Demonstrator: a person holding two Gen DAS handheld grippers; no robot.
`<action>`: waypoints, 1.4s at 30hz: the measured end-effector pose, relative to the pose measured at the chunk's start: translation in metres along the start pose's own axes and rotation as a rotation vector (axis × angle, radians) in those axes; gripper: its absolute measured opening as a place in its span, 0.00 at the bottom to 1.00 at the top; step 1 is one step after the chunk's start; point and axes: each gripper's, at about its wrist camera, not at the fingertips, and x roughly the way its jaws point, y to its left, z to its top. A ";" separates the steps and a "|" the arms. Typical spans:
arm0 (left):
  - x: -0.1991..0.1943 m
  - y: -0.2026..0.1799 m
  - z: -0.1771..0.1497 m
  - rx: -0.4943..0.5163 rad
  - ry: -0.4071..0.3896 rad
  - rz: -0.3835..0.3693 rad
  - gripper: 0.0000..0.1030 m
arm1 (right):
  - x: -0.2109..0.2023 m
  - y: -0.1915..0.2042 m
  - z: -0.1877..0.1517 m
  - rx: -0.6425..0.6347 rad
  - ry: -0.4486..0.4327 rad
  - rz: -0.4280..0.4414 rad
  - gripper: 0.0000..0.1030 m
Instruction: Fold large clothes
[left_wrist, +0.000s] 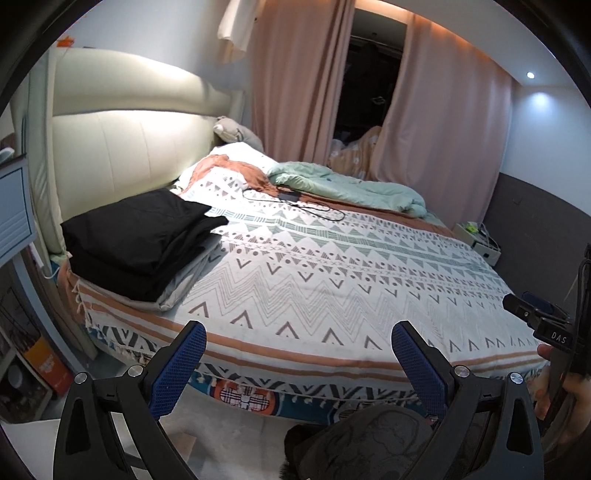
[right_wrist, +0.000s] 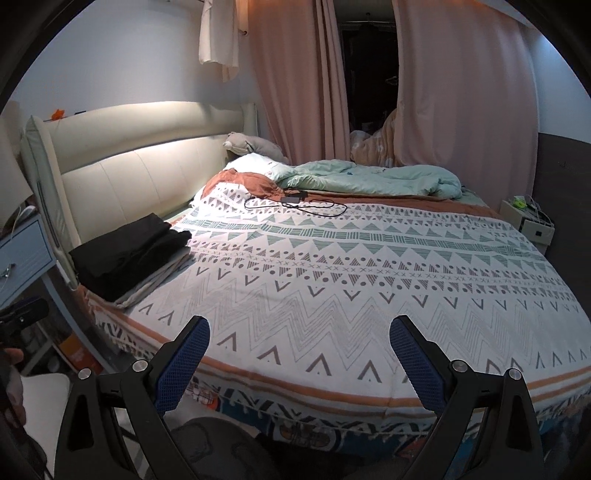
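Both empty, jaws spread wide: left gripper (left_wrist: 299, 354) and right gripper (right_wrist: 299, 350), hovering off the near edge of the zigzag-patterned woven bedspread (right_wrist: 332, 280). Folded black garments (left_wrist: 136, 236) stacked by the cream padded headboard (left_wrist: 122, 147). Probably best to reach for the next garment low, pinching both shoulders evenly.

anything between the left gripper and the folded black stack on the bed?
Nothing visible. The left gripper hangs open off the bed's near edge; the black stack sits ahead-left by the headboard, with only bare patterned bedspread between. The charger cable lies farther back, off that line.
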 end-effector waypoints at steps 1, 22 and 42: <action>-0.004 -0.004 -0.002 0.008 -0.003 -0.008 0.98 | -0.006 -0.003 -0.004 0.009 -0.003 -0.005 0.95; -0.048 -0.069 -0.047 0.103 -0.049 -0.089 0.98 | -0.092 -0.066 -0.081 0.097 -0.018 -0.145 0.95; -0.056 -0.083 -0.058 0.129 -0.098 -0.048 0.98 | -0.103 -0.084 -0.098 0.167 -0.050 -0.192 0.95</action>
